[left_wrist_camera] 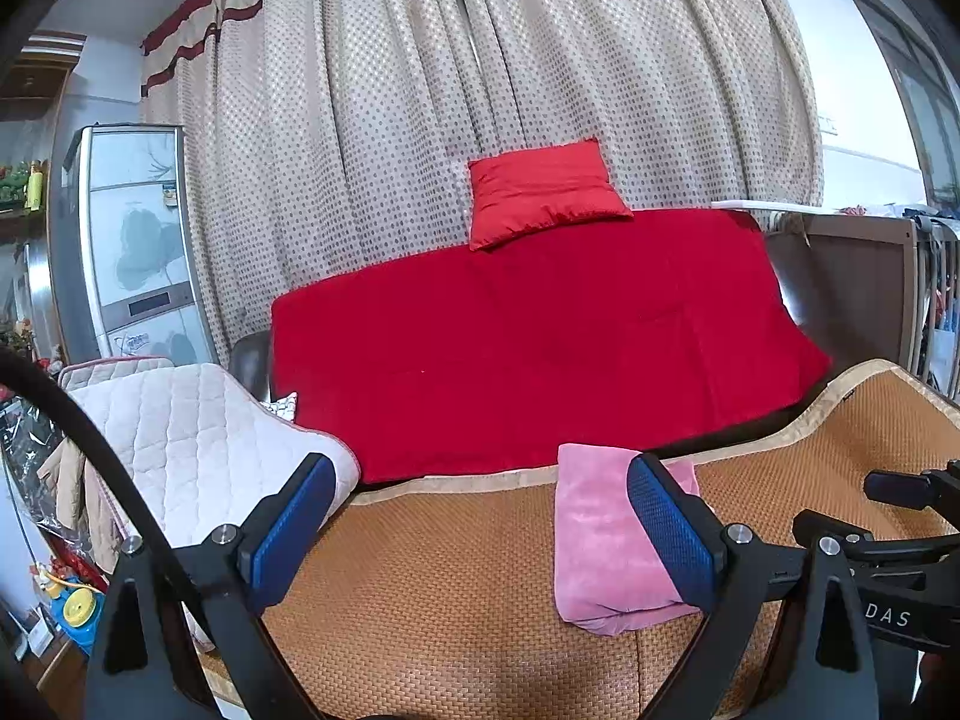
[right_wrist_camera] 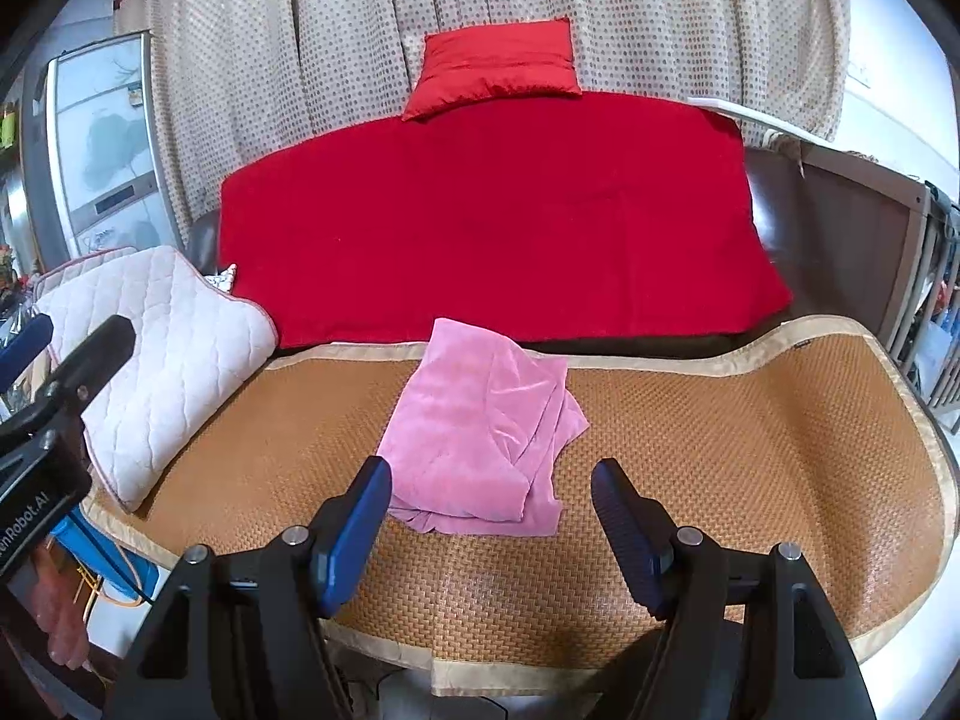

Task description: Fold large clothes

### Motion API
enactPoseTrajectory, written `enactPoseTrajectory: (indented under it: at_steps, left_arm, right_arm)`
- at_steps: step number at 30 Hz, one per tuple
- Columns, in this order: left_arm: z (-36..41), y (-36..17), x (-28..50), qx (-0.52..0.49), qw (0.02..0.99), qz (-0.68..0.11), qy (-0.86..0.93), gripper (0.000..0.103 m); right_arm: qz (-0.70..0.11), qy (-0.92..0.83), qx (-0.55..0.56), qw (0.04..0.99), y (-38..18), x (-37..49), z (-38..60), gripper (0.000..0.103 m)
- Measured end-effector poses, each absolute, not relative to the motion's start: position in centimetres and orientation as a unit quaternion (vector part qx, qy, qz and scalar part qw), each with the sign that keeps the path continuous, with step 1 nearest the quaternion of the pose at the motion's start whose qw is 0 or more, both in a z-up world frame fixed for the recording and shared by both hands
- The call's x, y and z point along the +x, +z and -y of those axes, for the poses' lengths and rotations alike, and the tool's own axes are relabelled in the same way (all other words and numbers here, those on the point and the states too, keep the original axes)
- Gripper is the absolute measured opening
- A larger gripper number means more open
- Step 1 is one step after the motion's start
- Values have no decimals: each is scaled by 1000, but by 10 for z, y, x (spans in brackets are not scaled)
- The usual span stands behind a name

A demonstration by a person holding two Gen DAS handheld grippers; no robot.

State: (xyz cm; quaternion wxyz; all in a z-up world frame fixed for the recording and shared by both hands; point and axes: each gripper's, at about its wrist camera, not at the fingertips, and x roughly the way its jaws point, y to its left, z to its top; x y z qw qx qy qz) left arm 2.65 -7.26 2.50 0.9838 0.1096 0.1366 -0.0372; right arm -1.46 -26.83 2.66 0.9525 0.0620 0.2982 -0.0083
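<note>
Left gripper [left_wrist_camera: 480, 531]: released, blue pads [left_wrist_camera: 672, 534] spread wide, nothing between them. Left wrist view: pink garment [left_wrist_camera: 606, 546] folded into a compact stack on woven mat [left_wrist_camera: 450, 588], partly hidden behind the right-hand pad. Relative to the garment: red blanket [left_wrist_camera: 528, 336] beyond its far edge, red cushion [left_wrist_camera: 543, 192] farther back against dotted curtain [left_wrist_camera: 390, 120], quilted white pad [left_wrist_camera: 192, 426] well off to the left, right gripper body visible at the right margin. Contact between pad and garment: cannot tell from this view.

Right gripper [right_wrist_camera: 492, 525]: released, jaws wide apart, empty, poised just short of the garment's near edge. Right wrist view: pink garment [right_wrist_camera: 480, 432] resting on woven mat [right_wrist_camera: 750, 450], top layer skewed, a loose flap projecting to the right, several layer edges exposed at the near right corner. Relative to the garment: red blanket [right_wrist_camera: 480, 222] touching or just beyond its far edge, quilted white pad [right_wrist_camera: 162, 372] to the left, mat border near the front.

Hazards, judged from this state:
- Pinching only the top layer: likely to peel the stack open, undoing the fold.
- Closing on the loose right flap alone: likely to drag the garment crooked.
- Uneven pull between the two sides: likely to twist the soft fabric, leaving misaligned edges.
- Dragging across the textured mat: possible snagging or bunching of lower layers.
- Pushing too far back: possible overlap onto the blanket.
</note>
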Motion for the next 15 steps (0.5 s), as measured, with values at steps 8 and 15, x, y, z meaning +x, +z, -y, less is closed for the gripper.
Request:
enactPoseTrajectory:
  at_steps: [8, 15]
  left_arm:
    - [70, 27, 23, 104, 985, -135, -34, 98]
    - [70, 32, 20, 100, 986, -132, -32, 98]
  right_arm:
    - [-290, -9, 66, 955, 33, -20, 266, 73]
    - [-282, -11, 69, 957, 37, -25, 267, 73]
